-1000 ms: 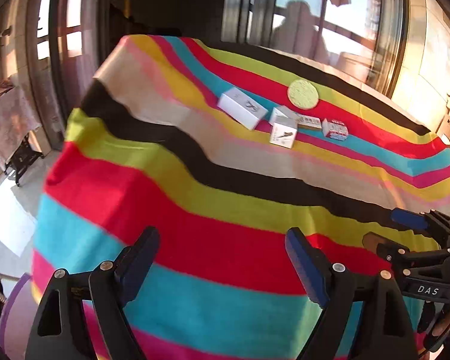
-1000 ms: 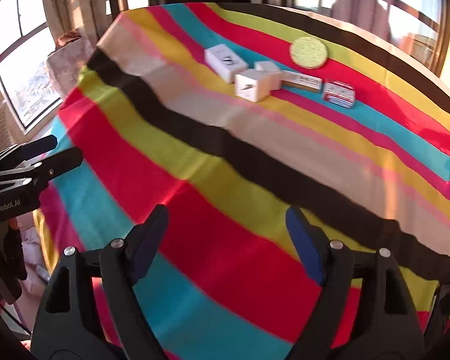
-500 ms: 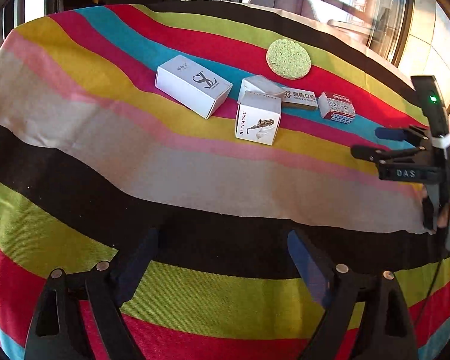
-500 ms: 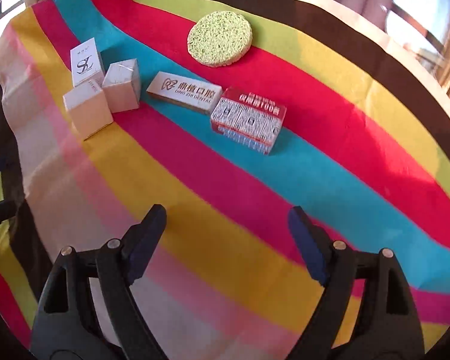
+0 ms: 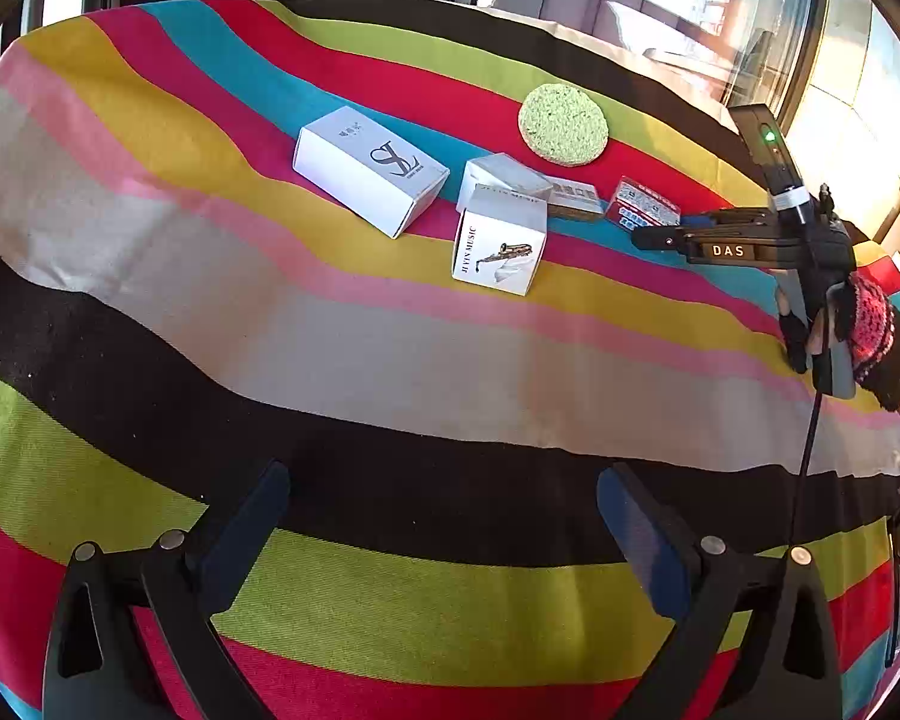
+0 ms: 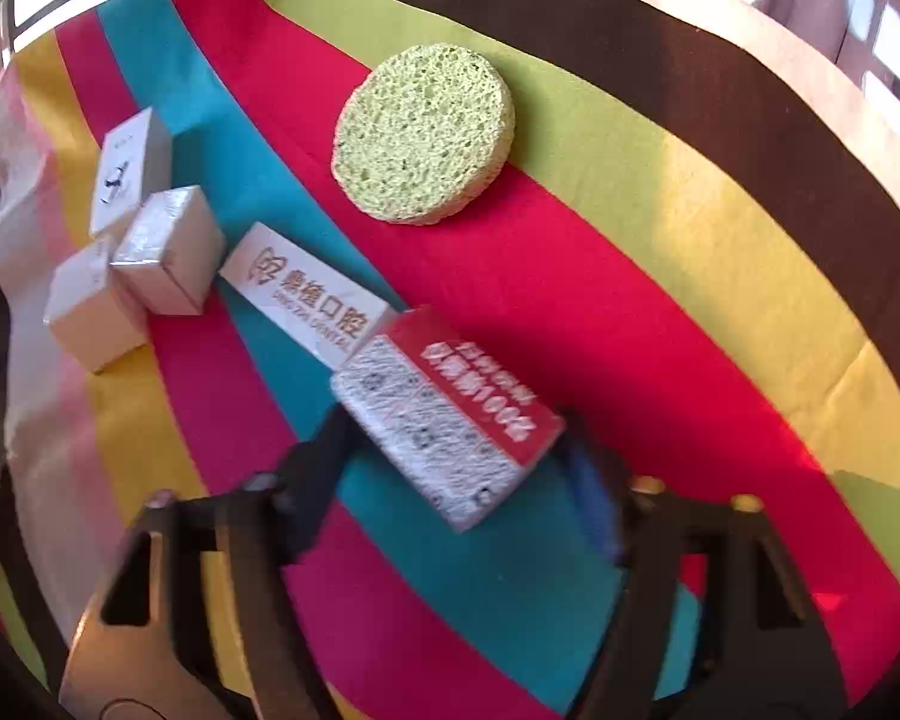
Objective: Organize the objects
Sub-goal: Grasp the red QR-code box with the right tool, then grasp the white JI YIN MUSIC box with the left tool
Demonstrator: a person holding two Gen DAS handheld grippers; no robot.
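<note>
You see a soft woven cloth (image 6: pixel 660 312), a rough, holey sponge (image 6: pixel 424 135), and smooth, slightly shiny cardboard boxes (image 5: pixel 371 170).

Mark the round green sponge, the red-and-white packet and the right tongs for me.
Round green sponge (image 6: pixel 424 135): right wrist view, top face.
Red-and-white packet (image 6: pixel 444 420): right wrist view, printed top.
Right tongs (image 6: pixel 459 468): right wrist view, between the fingertips.

My left gripper (image 5: pixel 444 516) hangs with jaws apart over the striped cloth (image 5: pixel 390 372). Far centre: long white box (image 5: pixel 369 171), saxophone box (image 5: pixel 498 246) just right of it. Green sponge (image 5: pixel 563 124) farther. Right gripper (image 5: pixel 660 228) reaches in by the red packet (image 5: pixel 639 207).
</note>
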